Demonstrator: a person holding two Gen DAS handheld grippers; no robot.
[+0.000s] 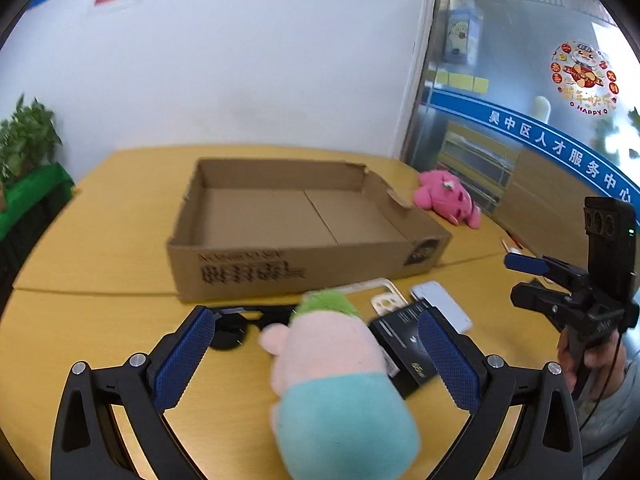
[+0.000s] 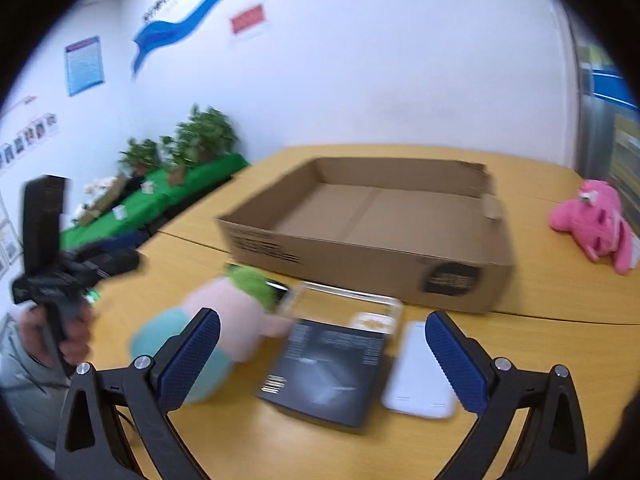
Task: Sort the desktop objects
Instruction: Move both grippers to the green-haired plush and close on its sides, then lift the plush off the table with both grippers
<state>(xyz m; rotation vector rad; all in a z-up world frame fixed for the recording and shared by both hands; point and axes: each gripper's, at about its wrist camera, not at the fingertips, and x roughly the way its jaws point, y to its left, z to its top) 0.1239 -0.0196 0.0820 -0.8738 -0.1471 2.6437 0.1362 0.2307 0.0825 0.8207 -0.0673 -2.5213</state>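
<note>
Both views are bright and evenly lit, with only soft, faint shadows under things on the surface (image 1: 100, 216). Fisheye bending curves the wall and surface edges, and black corners frame each picture. Motion blur smears the right wrist view most: the plush (image 2: 224, 320), the black box (image 2: 328, 368) and the carton's (image 2: 372, 232) print. Pale reflections wash over the glass wall (image 1: 520, 92).

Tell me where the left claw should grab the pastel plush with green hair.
Grip the plush across its pink midsection, coming straight along the left claw axis. It lies lengthwise between the open jaws, soft and narrow enough there; the black box crowds its right side.
</note>
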